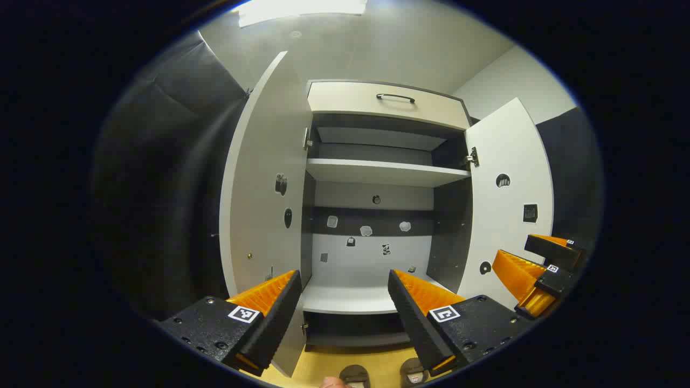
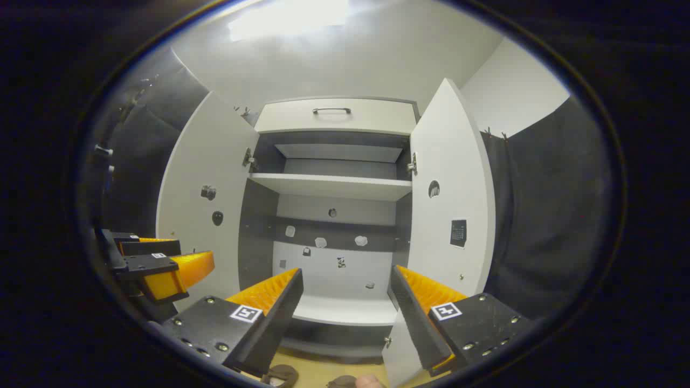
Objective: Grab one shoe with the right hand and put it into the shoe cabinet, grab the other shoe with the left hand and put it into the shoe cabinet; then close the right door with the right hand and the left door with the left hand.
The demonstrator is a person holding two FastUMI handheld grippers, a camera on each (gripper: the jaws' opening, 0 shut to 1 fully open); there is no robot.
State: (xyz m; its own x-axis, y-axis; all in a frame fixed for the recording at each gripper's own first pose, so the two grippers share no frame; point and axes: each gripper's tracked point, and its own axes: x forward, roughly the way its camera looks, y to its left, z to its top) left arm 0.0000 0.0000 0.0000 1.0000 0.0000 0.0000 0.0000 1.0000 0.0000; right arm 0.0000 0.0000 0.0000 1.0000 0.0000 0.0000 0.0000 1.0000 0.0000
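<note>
With both doors swung wide, the shoe cabinet stood open in front, shelves bare, top drawer shut. Left door and right door flanked the opening; small stickers dotted the door insides and back panel. Judged step: the very start, no shoe grabbed yet. Left gripper hung raised before the lower shelf, fingers apart, nothing between them. Right gripper was likewise spread and empty, level with the same shelf, just beside the left one. Two shoes sat on the yellowish floor below the cabinet, barely visible at the bottom edge of each view, close together; type too cropped to tell. Next move likely calls for dropping the right gripper down onto one shoe, fingers straddling its rim, then lifting to the shelf.
</note>
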